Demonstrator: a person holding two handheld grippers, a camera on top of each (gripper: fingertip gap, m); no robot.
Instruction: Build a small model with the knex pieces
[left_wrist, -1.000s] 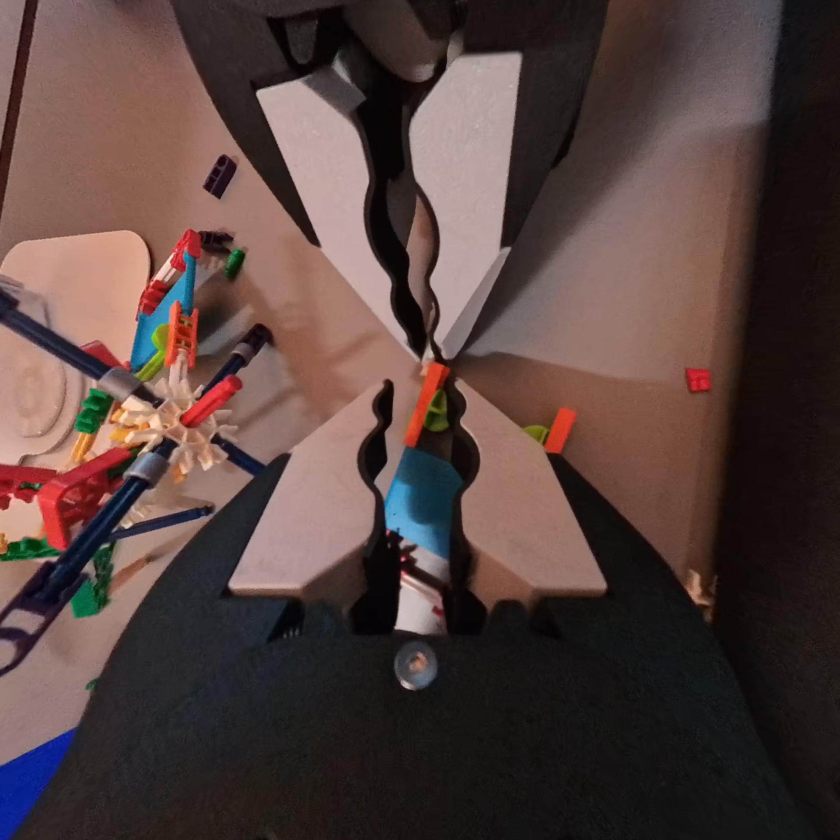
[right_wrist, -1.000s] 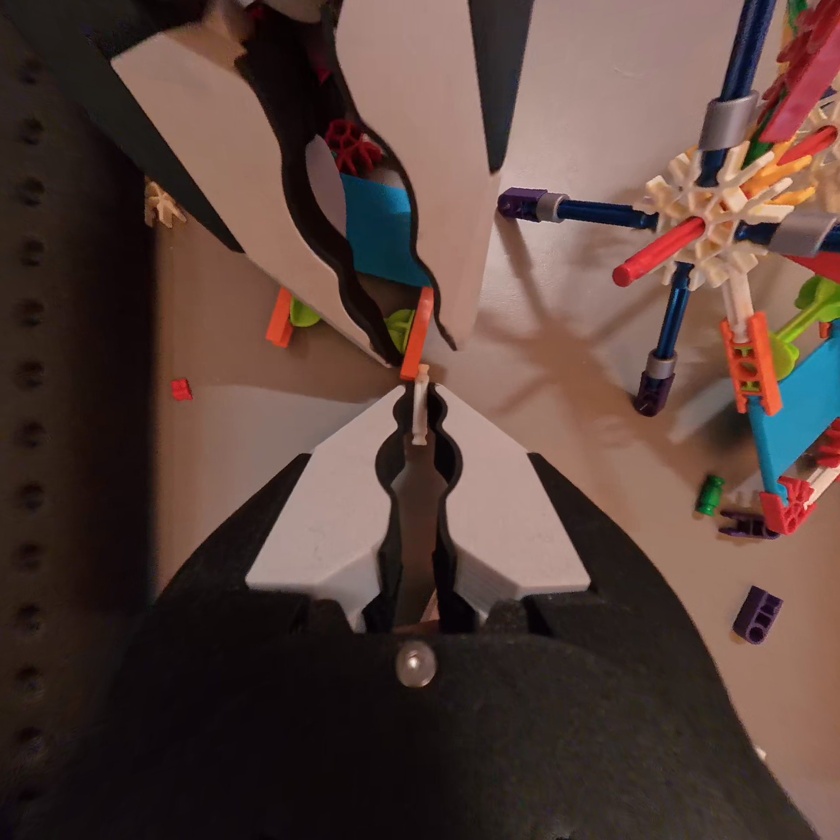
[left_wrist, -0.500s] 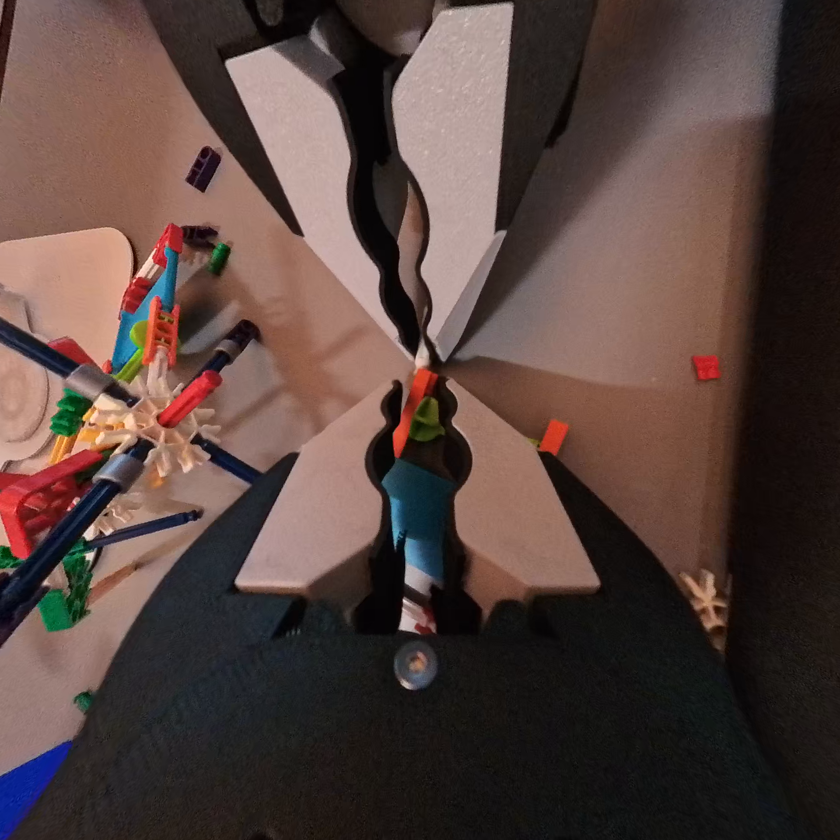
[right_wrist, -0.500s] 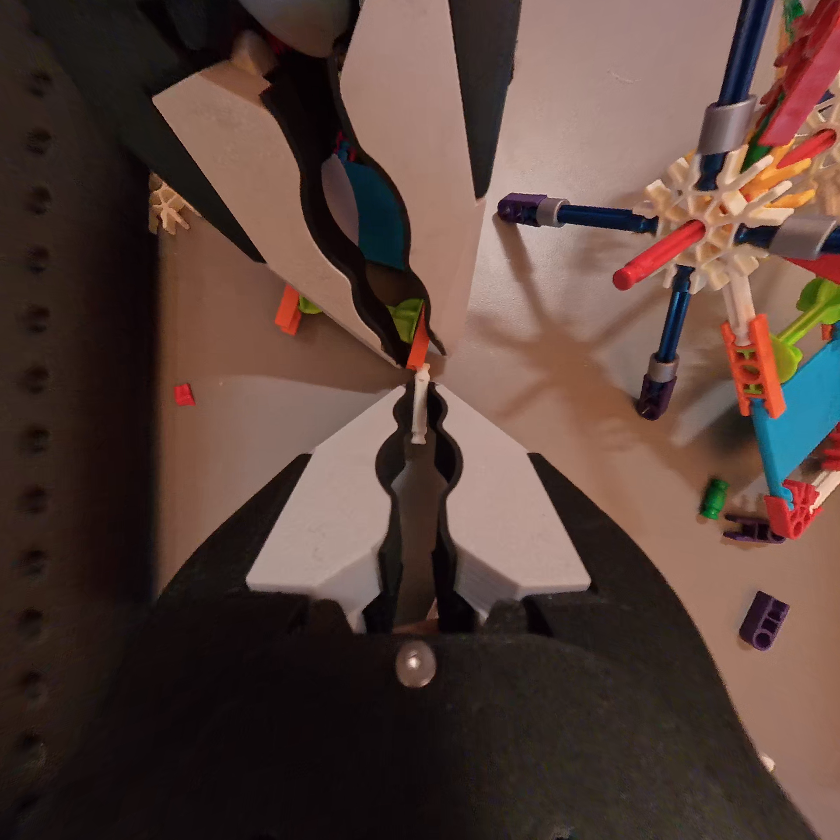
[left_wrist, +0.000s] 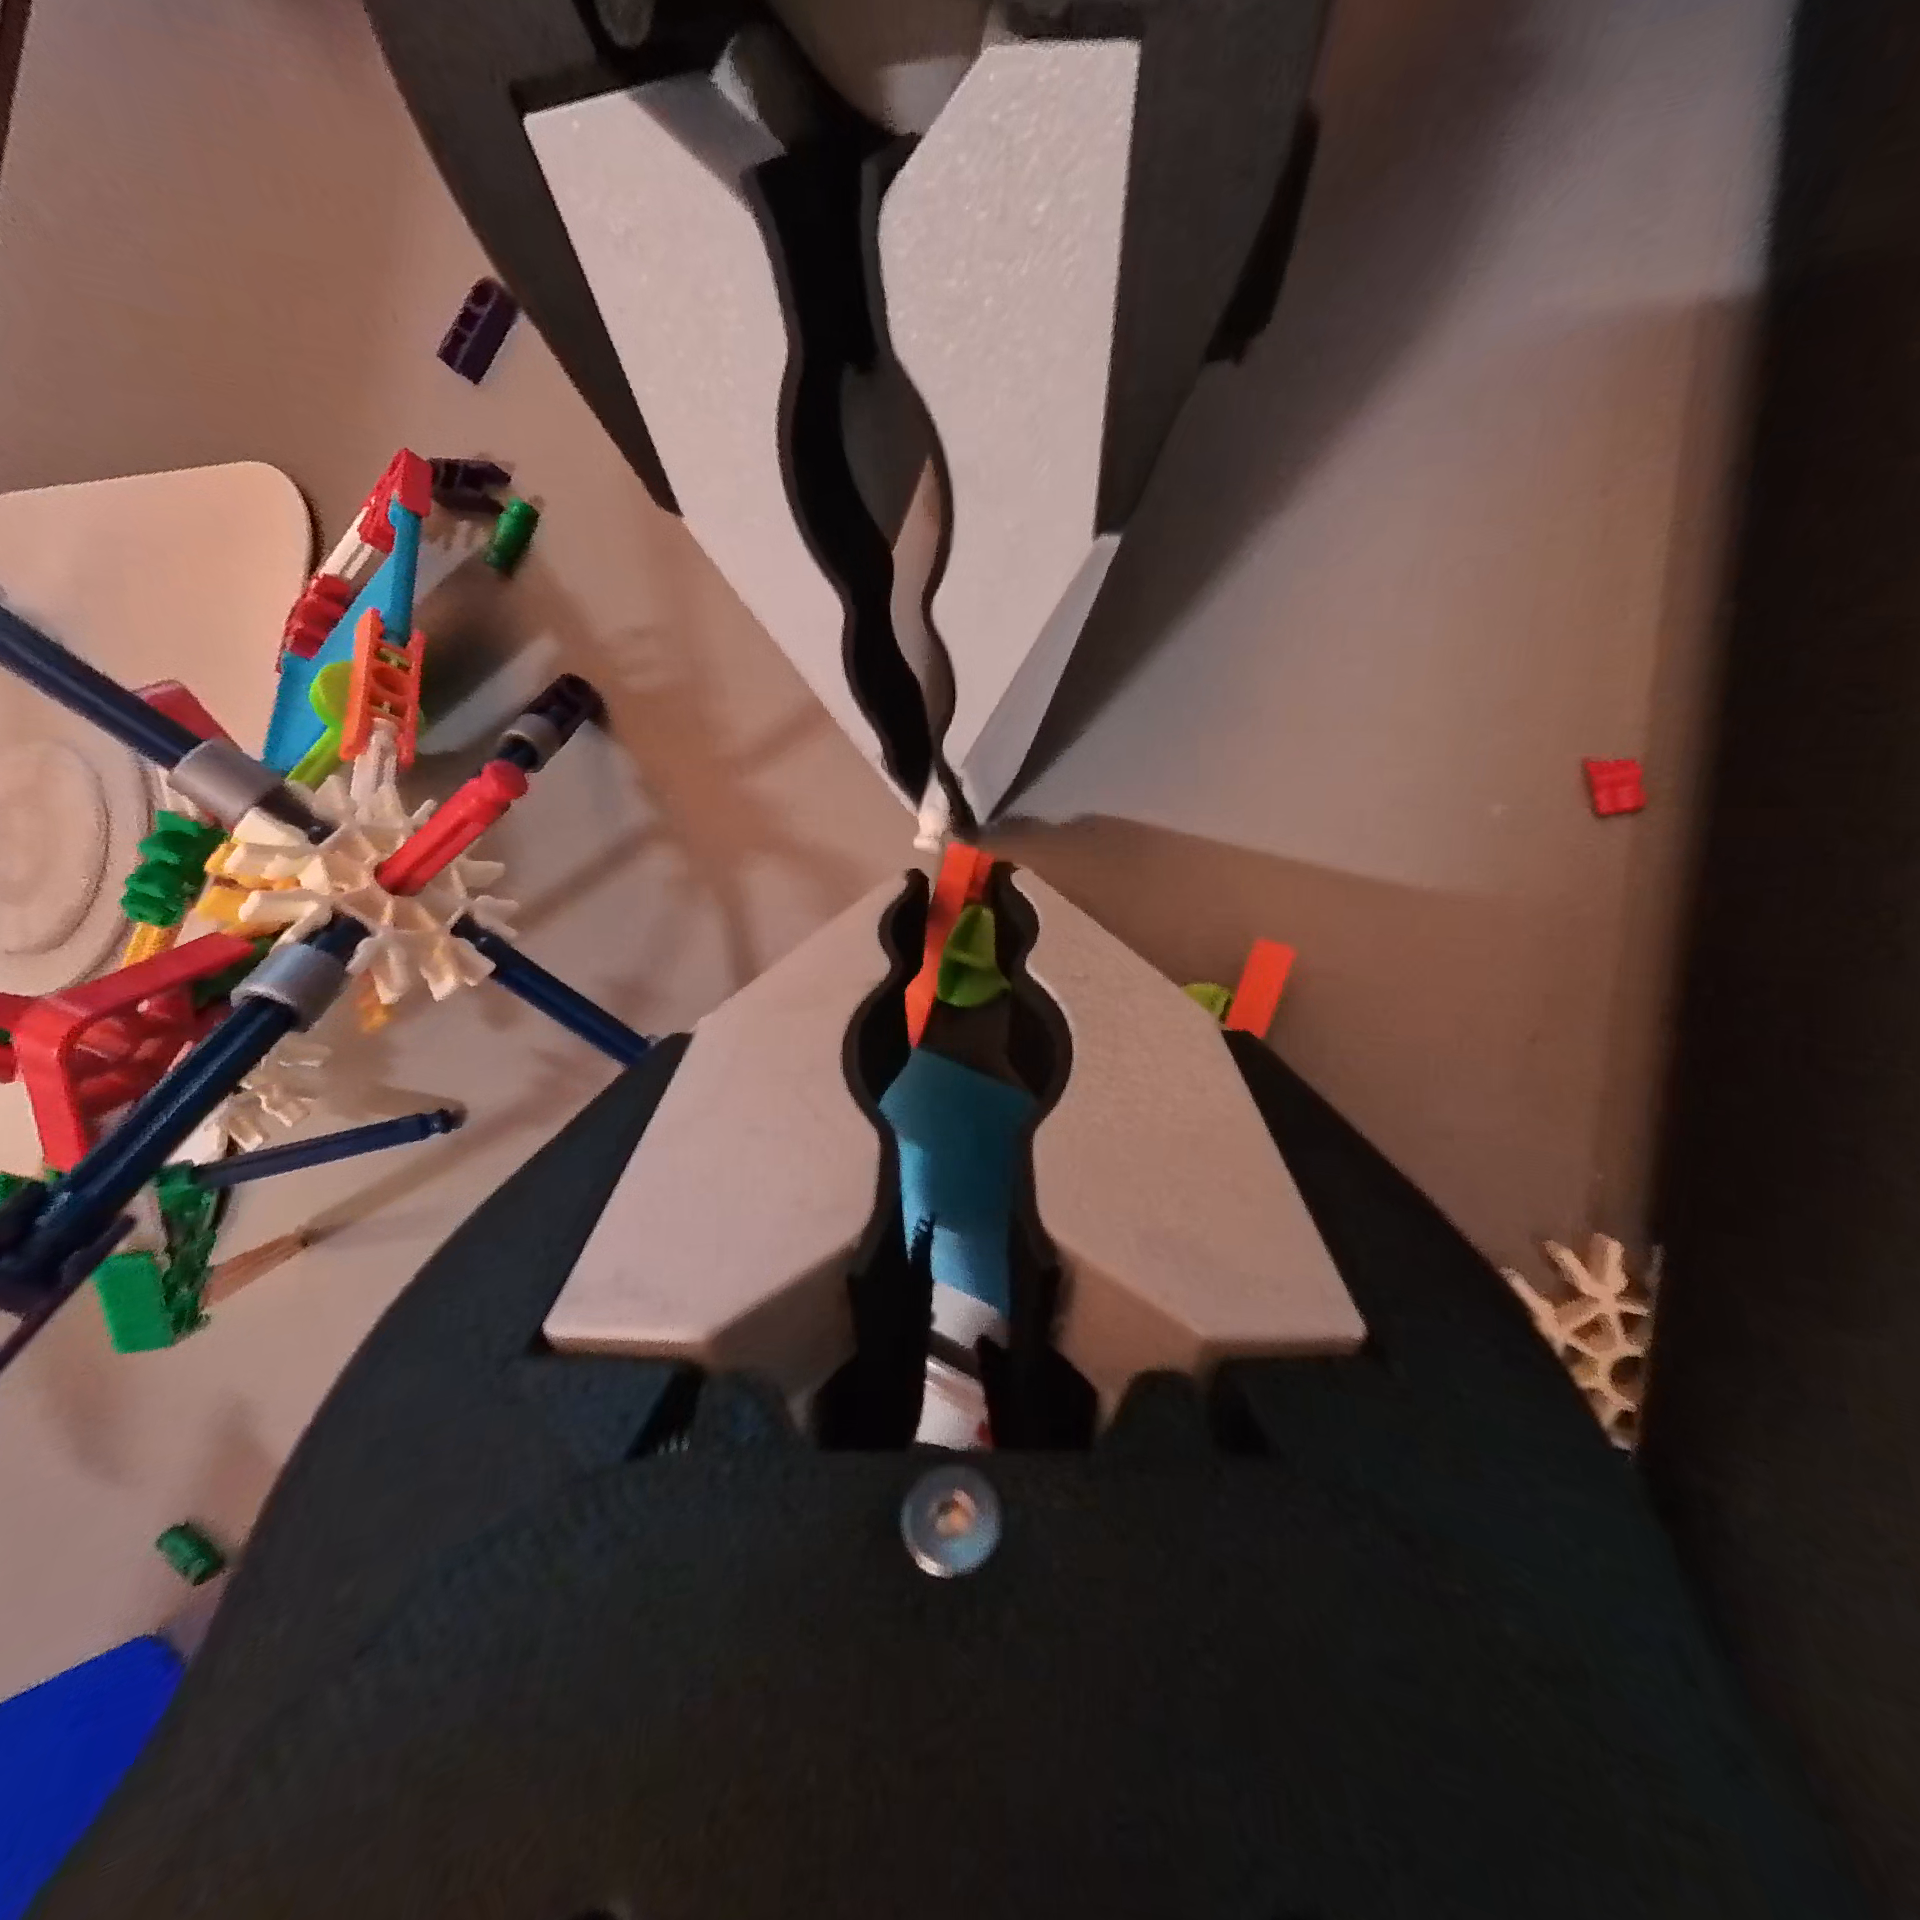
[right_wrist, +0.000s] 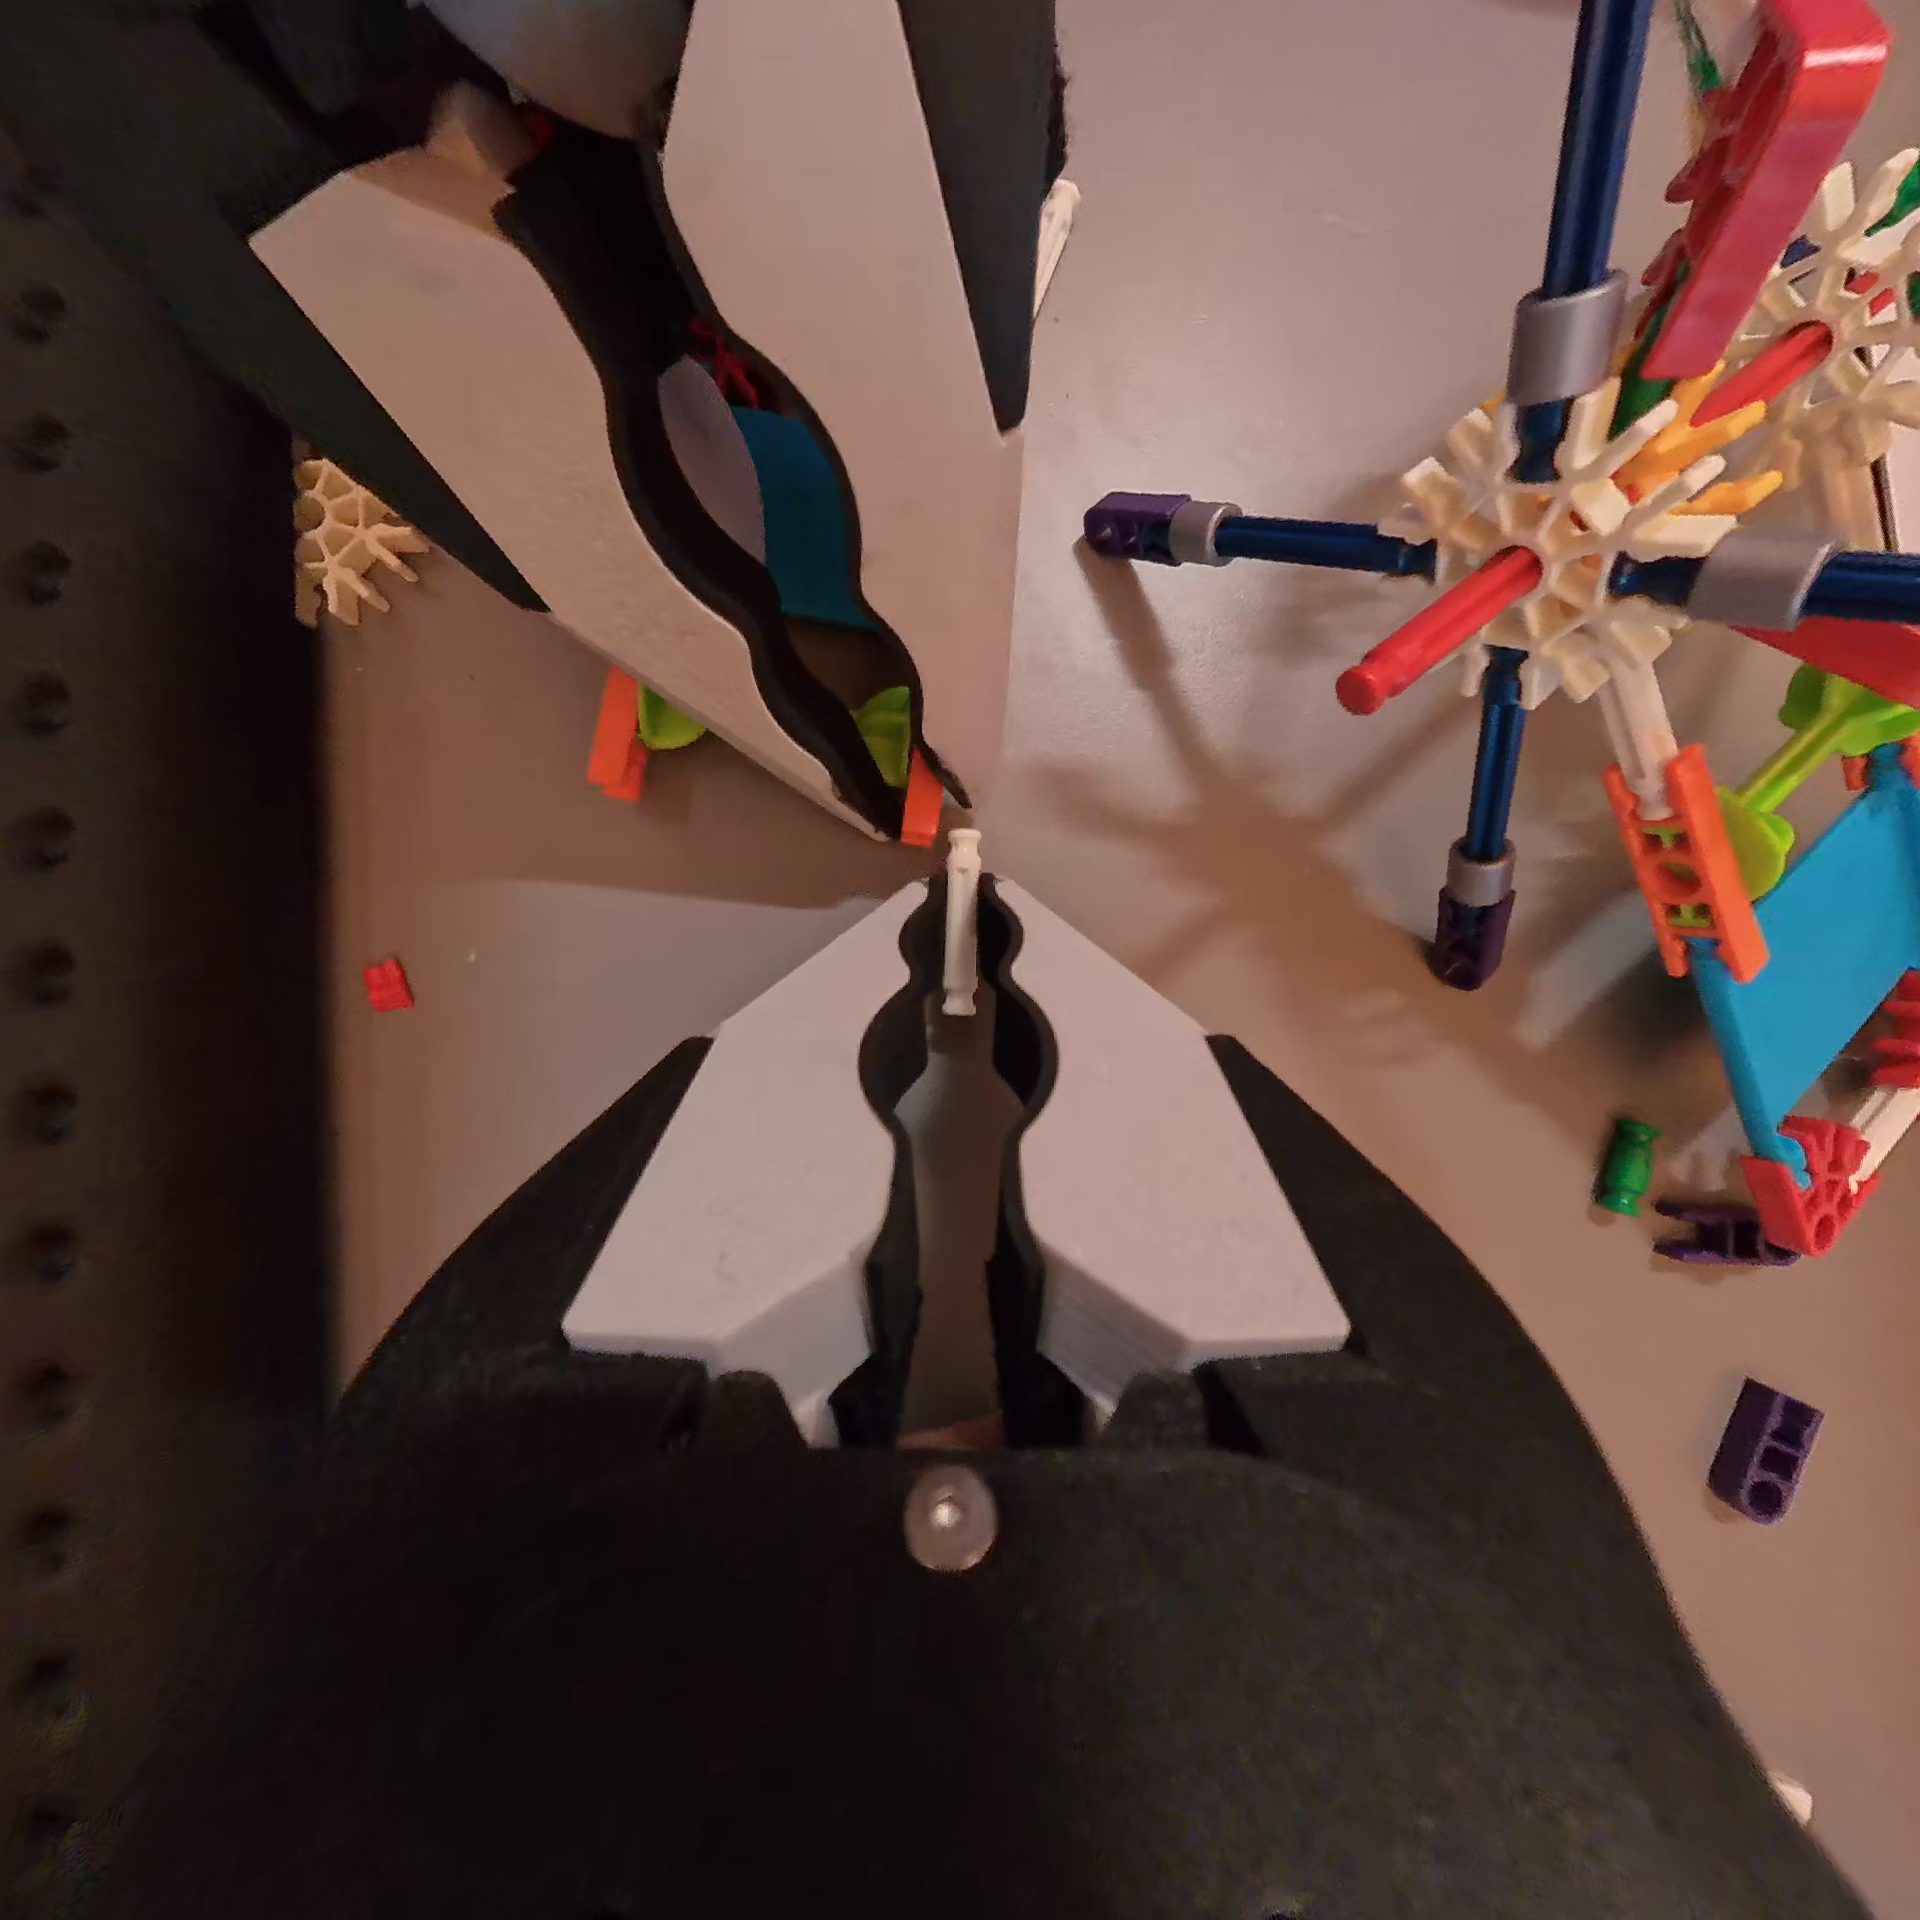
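The left gripper (left_wrist: 961, 883) is closed on a small assembly (left_wrist: 961, 1132) of a blue panel, a green piece and an orange connector (left_wrist: 954, 883), and the orange end sticks out just past the tips. The right gripper (right_wrist: 961, 883) faces it tip to tip and is pinched on a short white rod (right_wrist: 961, 925), whose free end stands just beside the orange connector; whether the two touch cannot be told. Both are held above a beige tabletop (right_wrist: 1195, 260). Because the rod is thin and held only near the tips, it may turn or slip between the fingers if it meets the connector at an angle, and the same push may twist the assembly in the left grip. A dropped rod could roll among the loose parts. Close below lie another orange and green piece (left_wrist: 1252, 987) and a small red piece (left_wrist: 1612, 787), both near the dark edge of the tabletop, with a cream snowflake connector (left_wrist: 1590, 1330) at that edge. Well apart stands a larger model (right_wrist: 1558, 561) with blue rods, grey sleeves and a red rod.
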